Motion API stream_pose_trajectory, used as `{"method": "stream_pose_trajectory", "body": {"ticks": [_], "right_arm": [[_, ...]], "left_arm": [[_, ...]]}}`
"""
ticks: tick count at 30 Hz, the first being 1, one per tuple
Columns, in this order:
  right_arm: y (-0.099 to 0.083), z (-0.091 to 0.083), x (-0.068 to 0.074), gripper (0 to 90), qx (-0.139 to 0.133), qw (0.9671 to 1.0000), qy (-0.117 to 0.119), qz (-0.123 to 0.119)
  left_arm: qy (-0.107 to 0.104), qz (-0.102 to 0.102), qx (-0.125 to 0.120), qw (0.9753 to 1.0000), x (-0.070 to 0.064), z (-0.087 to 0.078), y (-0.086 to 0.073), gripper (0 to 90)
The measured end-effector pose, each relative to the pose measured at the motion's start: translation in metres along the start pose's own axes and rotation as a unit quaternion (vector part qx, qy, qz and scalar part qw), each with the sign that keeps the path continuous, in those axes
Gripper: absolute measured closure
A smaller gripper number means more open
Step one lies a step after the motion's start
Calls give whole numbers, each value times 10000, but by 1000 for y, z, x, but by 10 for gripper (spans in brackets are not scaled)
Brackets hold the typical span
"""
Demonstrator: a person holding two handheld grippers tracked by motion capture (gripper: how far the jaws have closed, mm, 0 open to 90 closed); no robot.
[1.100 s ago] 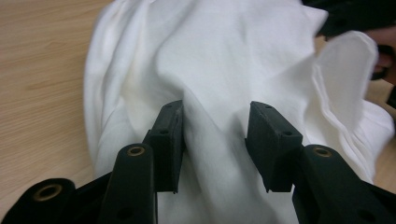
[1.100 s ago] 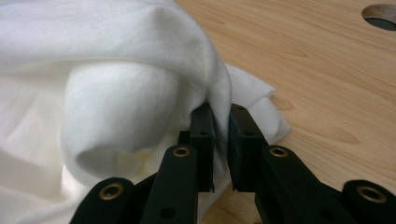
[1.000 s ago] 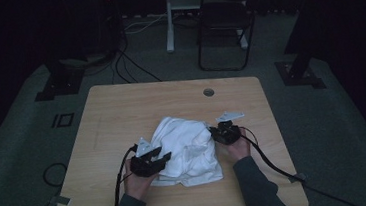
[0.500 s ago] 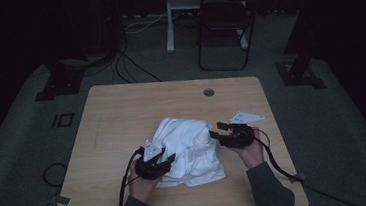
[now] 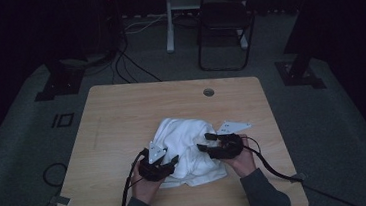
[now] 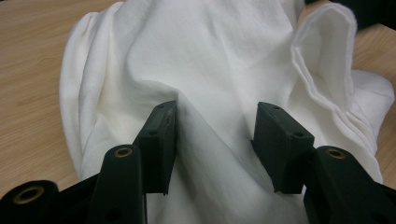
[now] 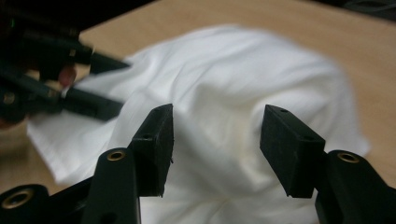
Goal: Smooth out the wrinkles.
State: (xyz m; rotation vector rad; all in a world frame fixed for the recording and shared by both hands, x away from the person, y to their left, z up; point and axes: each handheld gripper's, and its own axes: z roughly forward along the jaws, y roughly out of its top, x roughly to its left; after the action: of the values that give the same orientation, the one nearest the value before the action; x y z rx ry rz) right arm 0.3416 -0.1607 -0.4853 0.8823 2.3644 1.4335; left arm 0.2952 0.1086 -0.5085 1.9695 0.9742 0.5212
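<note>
Left hand-held gripper (image 5: 172, 162) — jaws spread wide, nothing clamped between them. In the left gripper view (image 6: 215, 140), white cloth (image 6: 210, 60) directly ahead and underneath, a raised fold running up between the two pads (image 6: 161, 140); fabric apparently touching or just shy of the inner faces, hard to tell which. Thick rolled hem off to the upper right of that view.

Right hand-held gripper (image 5: 205, 144) — jaws likewise parted, empty. In the right gripper view (image 7: 215, 140), cloth (image 7: 233, 84) ahead and below, somewhat blurred, no fold visibly caught. Other gripper (image 7: 56, 79) visible beyond, at upper left, at the cloth's far edge.

From the high view: cloth (image 5: 187, 140) bunched in a rumpled mound on the near-middle of the counter (image 5: 121, 113), between the two hands. Left gripper at the cloth's near-left edge, pointing right and slightly away; right gripper at the near-right edge, pointing left. Tips facing one another across the mound, both over fabric, roughly equally near.

Long axis of the heap — loosely from far-left to near-right, though too crumpled to call firmly.

Judgement: work in hand looks like grasping the cloth from both sides to spread or fold. Deciding relation — cloth lying straight ahead of each jaw pair, so closing in place likely enough for the left; right possibly needing to dip a little first.
</note>
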Motion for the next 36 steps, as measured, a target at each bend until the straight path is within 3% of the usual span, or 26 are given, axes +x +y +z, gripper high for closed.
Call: {"method": "stream_pose_trajectory", "body": {"ticks": [2, 3, 4, 6, 7, 10, 12, 13, 16, 18, 19, 21, 23, 26, 28, 30, 31, 32, 33, 36], "right_arm": [[-5, 6, 1, 473, 240, 9995, 172, -91], [-8, 9, 1, 538, 360, 9990, 241, -129], [-14, 11, 1, 712, 494, 9978, 399, -197], [-20, 9, 1, 852, 513, 9978, 322, -264], [-23, 5, 0, 872, 510, 9980, 266, -268], [-30, -6, -3, 871, 406, 9986, 290, -192], [-42, -25, -8, 804, 406, 9983, 392, -164], [-50, -35, -11, 768, 512, 9981, 285, -182], [-53, -44, -15, 695, 513, 9985, 150, -145], [-50, -48, -20, 631, 405, 9991, -142, -26], [-41, -49, -24, 596, 187, 9995, -243, 91], [-36, -47, -25, 580, 69, 9995, -278, 105], [-19, -35, -27, 548, -214, 9991, -344, 124], [-7, -23, -29, 527, -296, 9984, -441, 202], [-1, -13, -32, 515, -312, 9982, -450, 259], [5, -3, -34, 524, -305, 9980, -421, 361], [8, 6, -37, 600, -200, 9984, -392, 369], [8, 6, -37, 600, -200, 9984, -392, 369], [8, 9, -40, 685, -132, 9983, -417, 389], [7, 11, -49, 851, -46, 9972, -572, 487]], "left_arm": [[24, 10, 8, 10000, -1, 0, 1, 494], [43, 27, 9, 10000, -2, -1, 1, 493], [49, 35, 4, 10000, -2, -1, 1, 493], [46, 44, -3, 10000, -2, -2, 1, 492], [48, 38, -18, 10000, -1, -2, 0, 492], [29, 3, -29, 10000, 0, -4, 1, 492], [-4, -29, -70, 10000, 2, -6, 2, 493], [2, -48, -80, 10000, 2, -7, 2, 493], [-14, -54, -147, 9999, 0, -9, 4, 493], [-37, -23, -217, 9998, -3, -10, 6, 493], [-37, -5, -257, 9997, -6, -11, 8, 493], [-109, 54, -345, 9993, -12, -13, 10, 494], [-274, 138, -428, 9986, -20, -13, 12, 496], [-510, 348, -454, 9971, -34, -9, 15, 495], [-705, 460, -302, 9960, -45, 1, 16, 489], [-747, 627, -151, 9951, -57, 16, 13, 488], [-737, 699, -49, 9948, -63, 24, 12, 497], [-748, 749, 43, 9944, -68, 31, 10, 497], [-730, 824, 111, 9939, -72, 38, 8, 532], [-660, 900, 256, 9934, -80, 51, 5, 801]]}}
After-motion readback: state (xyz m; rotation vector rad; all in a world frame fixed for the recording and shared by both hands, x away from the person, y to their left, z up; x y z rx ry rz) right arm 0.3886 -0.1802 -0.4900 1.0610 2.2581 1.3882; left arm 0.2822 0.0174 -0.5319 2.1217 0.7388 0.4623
